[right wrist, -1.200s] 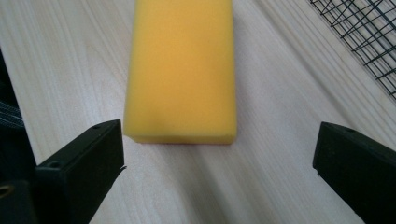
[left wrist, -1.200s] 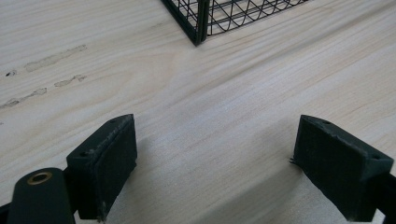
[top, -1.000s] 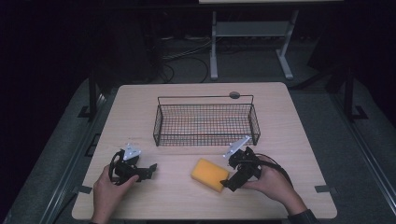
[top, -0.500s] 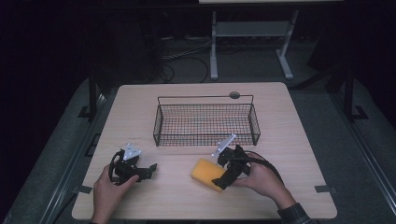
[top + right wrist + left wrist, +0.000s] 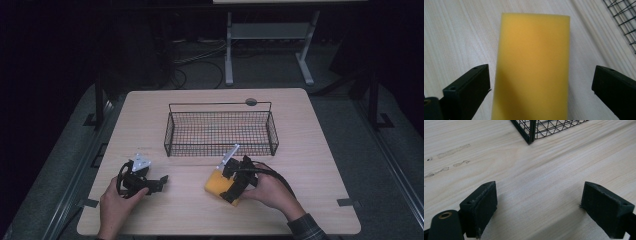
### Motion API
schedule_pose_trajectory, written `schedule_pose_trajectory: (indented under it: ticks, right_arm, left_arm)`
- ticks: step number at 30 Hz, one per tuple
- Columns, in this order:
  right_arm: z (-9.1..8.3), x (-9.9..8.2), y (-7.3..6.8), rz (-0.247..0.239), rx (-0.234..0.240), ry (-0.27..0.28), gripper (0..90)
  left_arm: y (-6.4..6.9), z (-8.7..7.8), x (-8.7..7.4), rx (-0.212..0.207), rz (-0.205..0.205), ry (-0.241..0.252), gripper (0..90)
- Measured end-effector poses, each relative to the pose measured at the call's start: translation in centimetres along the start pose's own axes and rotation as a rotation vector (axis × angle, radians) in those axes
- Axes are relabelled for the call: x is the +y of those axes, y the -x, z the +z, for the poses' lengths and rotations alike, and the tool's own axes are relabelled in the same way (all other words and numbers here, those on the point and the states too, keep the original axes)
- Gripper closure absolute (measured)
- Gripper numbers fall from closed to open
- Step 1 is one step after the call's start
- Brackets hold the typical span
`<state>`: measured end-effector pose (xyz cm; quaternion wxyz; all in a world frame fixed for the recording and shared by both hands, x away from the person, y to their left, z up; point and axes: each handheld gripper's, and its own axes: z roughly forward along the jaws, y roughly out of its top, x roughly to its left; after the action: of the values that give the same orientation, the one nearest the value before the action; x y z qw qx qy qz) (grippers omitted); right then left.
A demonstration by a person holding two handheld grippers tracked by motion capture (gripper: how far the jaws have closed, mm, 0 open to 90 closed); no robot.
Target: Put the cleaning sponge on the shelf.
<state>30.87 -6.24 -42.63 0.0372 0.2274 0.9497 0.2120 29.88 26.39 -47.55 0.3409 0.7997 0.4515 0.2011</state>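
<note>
- I hold my right gripper (image 5: 231,189) low over the flat yellow sponge block (image 5: 216,183), at about 6 o'clock on the light wooden table (image 5: 310,150).
- In the right gripper view its two black jaws stand wide apart, one on each side of the yellow sponge block (image 5: 532,67). The left jaw is just beside the sponge's edge. The right jaw is well away from it. They are not squeezing it.
- The sponge lies flat on the wood, with its long side pointing away from my right gripper (image 5: 541,100).
- My right hand (image 5: 270,190) is wrapped around the gripper's handle, and its black cable loops over my hand.
- My left gripper (image 5: 161,181) rests down at about 8 o'clock on the table, in my left hand (image 5: 116,201).
- In the left gripper view my left gripper (image 5: 539,212) has its jaws wide open too, with just bare wood between them.
- The black wire basket (image 5: 220,131) sits in the middle of the table, toward 12 o'clock from the sponge. I see one corner of it (image 5: 530,131) up ahead of my left gripper.
</note>
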Motion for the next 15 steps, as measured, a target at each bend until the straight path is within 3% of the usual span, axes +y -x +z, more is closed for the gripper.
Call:
schedule_pose_trajectory:
  ticks: [15]
  right_arm:
    - [2.2, 1.0, -0.7, -0.024, -0.002, -0.06, 6.1]
  left_arm:
    - [0.0, 0.0, 0.0, -0.001, 0.0, 0.0, 12.5]
